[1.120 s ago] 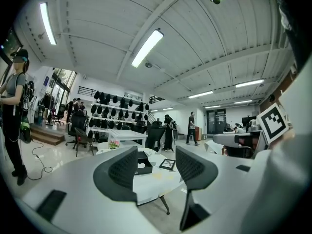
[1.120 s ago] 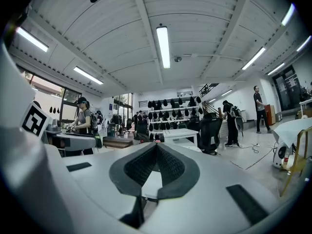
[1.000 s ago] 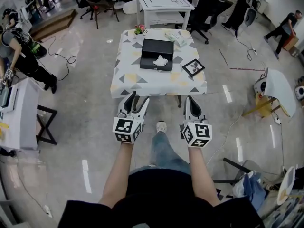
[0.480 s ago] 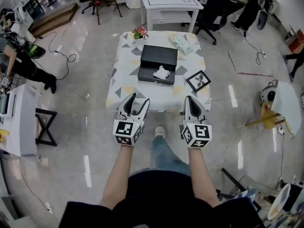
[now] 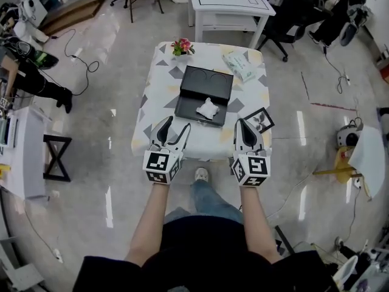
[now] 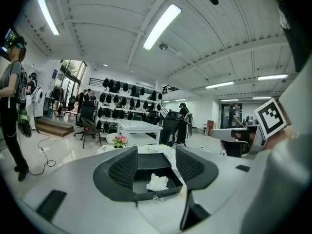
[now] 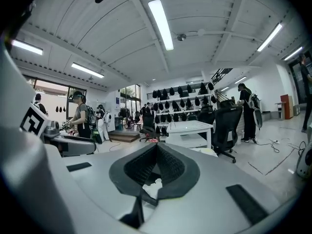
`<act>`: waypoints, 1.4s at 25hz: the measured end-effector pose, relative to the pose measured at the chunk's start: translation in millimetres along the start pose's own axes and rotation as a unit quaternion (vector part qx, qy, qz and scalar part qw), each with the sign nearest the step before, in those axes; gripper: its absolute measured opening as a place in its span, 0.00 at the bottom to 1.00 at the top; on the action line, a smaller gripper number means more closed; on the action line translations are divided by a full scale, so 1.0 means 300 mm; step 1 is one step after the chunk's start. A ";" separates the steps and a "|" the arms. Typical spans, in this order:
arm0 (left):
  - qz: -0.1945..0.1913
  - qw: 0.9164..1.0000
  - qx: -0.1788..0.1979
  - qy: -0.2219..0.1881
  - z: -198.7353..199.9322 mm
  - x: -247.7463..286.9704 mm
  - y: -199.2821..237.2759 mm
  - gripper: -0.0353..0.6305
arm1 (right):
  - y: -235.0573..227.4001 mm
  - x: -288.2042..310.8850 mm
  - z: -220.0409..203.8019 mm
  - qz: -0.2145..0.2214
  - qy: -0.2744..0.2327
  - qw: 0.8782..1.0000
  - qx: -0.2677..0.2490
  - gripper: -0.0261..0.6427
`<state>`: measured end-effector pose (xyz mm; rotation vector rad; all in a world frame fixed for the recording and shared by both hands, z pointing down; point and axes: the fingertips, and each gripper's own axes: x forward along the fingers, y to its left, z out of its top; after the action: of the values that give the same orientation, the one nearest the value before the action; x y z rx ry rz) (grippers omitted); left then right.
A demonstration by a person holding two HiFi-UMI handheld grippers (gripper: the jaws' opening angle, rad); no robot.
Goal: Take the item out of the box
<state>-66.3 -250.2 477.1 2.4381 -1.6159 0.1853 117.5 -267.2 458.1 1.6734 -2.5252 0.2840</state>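
Note:
A black box (image 5: 204, 94) lies open on the patterned table (image 5: 159, 111), its lid tipped back. A crumpled white item (image 5: 208, 108) rests in the box's near half. My left gripper (image 5: 177, 125) hovers over the table's near edge, left of the box, open with nothing between its fingers. In the left gripper view the box (image 6: 152, 165) and white item (image 6: 157, 182) show between the parted jaws of the left gripper (image 6: 155, 153). My right gripper (image 5: 243, 123) is shut and empty, at the near edge right of the box. The right gripper (image 7: 157, 146) has its jaws meeting, with the white item (image 7: 155, 184) peeking below them.
On the table stand a small flower pot (image 5: 182, 45), a wrapped pack (image 5: 240, 66) and a framed picture (image 5: 260, 120) by my right gripper. A white desk (image 5: 228, 2) and office chairs are behind the table. A folding stand (image 5: 55, 157) and a person (image 5: 36, 78) are at left.
The table and box have drawn closer and lower in the head view as the person stepped toward them. Both grippers keep their pose, now reaching the table's near edge.

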 end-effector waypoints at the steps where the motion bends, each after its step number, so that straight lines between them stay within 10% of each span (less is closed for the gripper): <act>1: 0.002 1.000 -0.001 0.001 0.005 0.027 0.011 0.41 | -0.011 0.030 0.003 0.003 0.002 1.000 0.000 0.04; 27: -0.046 0.998 -0.001 0.031 0.042 0.353 0.100 0.41 | -0.075 0.360 0.043 -0.005 0.023 1.000 0.005 0.04; 35: -0.064 0.993 0.012 0.096 -0.070 0.486 0.091 0.41 | -0.096 0.452 -0.007 -0.001 0.051 0.999 0.003 0.04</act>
<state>-34.2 -385.5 532.4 2.4463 -1.3797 0.4072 90.8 -400.0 488.1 1.6196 -2.4512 0.3668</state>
